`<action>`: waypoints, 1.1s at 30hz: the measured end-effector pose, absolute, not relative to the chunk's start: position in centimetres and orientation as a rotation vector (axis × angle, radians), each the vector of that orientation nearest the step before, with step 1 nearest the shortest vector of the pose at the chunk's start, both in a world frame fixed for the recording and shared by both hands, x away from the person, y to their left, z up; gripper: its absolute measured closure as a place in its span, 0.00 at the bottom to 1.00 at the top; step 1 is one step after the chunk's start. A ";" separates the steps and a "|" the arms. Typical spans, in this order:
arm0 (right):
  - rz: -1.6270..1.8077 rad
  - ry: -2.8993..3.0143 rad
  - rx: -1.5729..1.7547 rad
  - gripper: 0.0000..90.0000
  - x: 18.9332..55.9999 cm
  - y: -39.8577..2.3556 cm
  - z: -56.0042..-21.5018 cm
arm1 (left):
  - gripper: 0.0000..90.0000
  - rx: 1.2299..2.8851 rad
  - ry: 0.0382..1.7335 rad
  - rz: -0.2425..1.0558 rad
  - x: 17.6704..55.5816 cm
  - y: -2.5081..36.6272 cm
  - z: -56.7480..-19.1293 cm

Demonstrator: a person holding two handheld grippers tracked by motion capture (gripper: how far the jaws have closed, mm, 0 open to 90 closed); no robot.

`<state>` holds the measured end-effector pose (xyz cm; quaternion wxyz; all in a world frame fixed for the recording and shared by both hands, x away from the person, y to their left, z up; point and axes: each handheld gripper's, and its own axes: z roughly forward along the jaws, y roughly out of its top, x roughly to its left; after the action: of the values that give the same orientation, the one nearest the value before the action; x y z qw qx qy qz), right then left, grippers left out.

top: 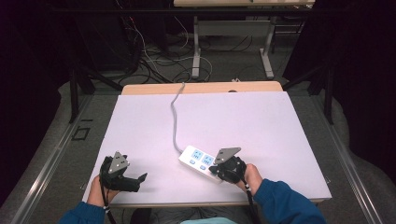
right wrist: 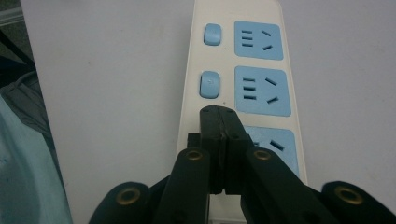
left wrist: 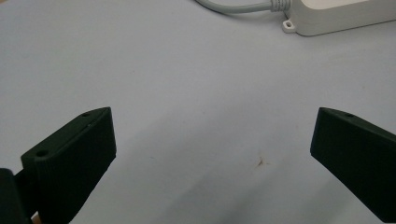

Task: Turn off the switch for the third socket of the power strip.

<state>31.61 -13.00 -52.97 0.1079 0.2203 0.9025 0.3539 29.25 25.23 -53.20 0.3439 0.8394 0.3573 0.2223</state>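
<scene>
one power strip (top: 201, 161) with three blue sockets and two visible blue switches; two grippers.

Smooth white plastic power strip (right wrist: 233, 70)

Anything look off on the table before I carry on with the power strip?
Nothing serious. The power strip lies askew across the white table, undamaged, its cable trailing to the far edge. There is a small brownish mark on the surface between the left tool's open jaws.
</scene>
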 end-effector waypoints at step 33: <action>1.024 2.639 0.634 1.00 31.2 -12.9 -53.1 | 0.00 2.183 0.930 0.576 29.3 25.2 -53.3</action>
<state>31.22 -12.85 -53.06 0.1201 0.2171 0.9031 0.3505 29.33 25.25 -53.27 0.3428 0.8399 0.3578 0.2215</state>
